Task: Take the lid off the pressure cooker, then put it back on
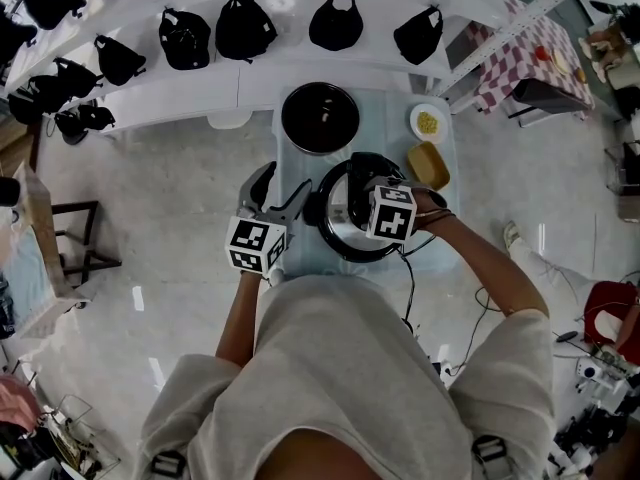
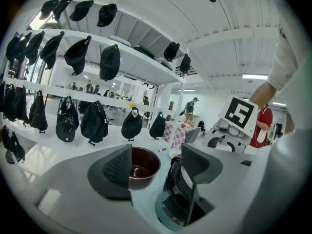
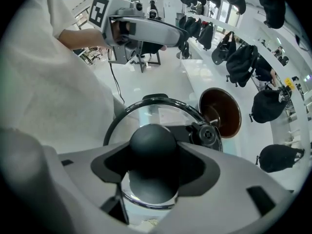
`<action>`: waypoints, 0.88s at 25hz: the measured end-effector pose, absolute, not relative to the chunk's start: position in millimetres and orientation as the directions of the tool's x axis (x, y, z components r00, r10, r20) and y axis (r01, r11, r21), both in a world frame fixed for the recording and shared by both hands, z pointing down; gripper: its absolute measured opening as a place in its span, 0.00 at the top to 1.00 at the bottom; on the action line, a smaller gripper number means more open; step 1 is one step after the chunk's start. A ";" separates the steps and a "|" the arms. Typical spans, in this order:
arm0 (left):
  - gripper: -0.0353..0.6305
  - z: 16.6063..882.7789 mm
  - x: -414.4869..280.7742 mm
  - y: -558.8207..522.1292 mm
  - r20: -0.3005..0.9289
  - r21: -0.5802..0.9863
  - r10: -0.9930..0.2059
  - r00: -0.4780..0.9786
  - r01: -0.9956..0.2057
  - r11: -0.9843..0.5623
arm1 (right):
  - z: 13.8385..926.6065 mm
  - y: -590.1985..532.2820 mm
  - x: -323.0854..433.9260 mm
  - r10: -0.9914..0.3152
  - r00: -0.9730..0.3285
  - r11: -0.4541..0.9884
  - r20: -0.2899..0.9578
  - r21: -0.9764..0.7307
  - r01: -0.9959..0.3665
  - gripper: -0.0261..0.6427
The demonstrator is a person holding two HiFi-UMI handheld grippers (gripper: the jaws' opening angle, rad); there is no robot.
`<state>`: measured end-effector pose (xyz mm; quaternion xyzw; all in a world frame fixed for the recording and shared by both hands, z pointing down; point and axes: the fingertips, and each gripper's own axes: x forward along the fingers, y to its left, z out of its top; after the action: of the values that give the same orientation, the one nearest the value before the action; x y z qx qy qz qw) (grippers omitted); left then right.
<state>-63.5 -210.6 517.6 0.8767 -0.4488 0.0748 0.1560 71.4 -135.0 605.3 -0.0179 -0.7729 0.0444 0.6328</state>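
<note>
Now the left tool point(image 1: 283, 196) lies almost flat beside the pressure cooker point(image 1: 345, 251) on the surface point(image 1: 390, 118). Its jaws are apart, close to the cooker's side. To its right, the person's right hand point(image 1: 430, 206) points the right tool point(image 3: 153, 155) steeply down. That tool's jaws are clamped on the round black knob point(image 3: 152, 140) of the lid point(image 3: 161, 112), which sits on the cooker.

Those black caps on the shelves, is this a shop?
Probably a shop or showroom, not a home kitchen: black caps hang along white shelves, and the pressure cooker sits on a small table.
</note>
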 end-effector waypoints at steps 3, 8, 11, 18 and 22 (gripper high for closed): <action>0.50 515.3 -63.8 -211.4 0.267 0.204 -0.764 0.588 -0.809 -0.552 | 604.7 -135.2 71.9 0.081 -0.197 0.995 0.977 -0.090 -0.037 0.55; 0.50 514.3 -63.4 -209.6 0.265 0.203 -0.763 0.589 -0.808 -0.553 | 605.3 -137.9 71.4 0.076 -0.198 0.991 0.977 -0.095 -0.089 0.55; 0.50 513.1 -64.7 -209.8 0.261 0.204 -0.764 0.590 -0.807 -0.554 | 604.7 -142.3 71.2 0.058 -0.203 0.976 0.978 -0.098 -0.195 0.56; 0.50 512.9 -60.2 -212.0 0.257 0.208 -0.755 0.603 -0.798 -0.566 | 604.8 -152.8 82.4 0.012 -0.189 0.856 0.982 -0.108 -0.506 0.55; 0.50 513.1 -57.1 -209.8 0.256 0.207 -0.747 0.613 -0.790 -0.578 | 605.9 -154.1 79.2 -0.005 -0.204 0.860 0.979 -0.101 -0.501 0.55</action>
<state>-57.1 -209.8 513.1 0.8854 -0.4339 0.0706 0.1513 79.2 -154.1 605.9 0.1689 -0.7487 0.2042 0.6076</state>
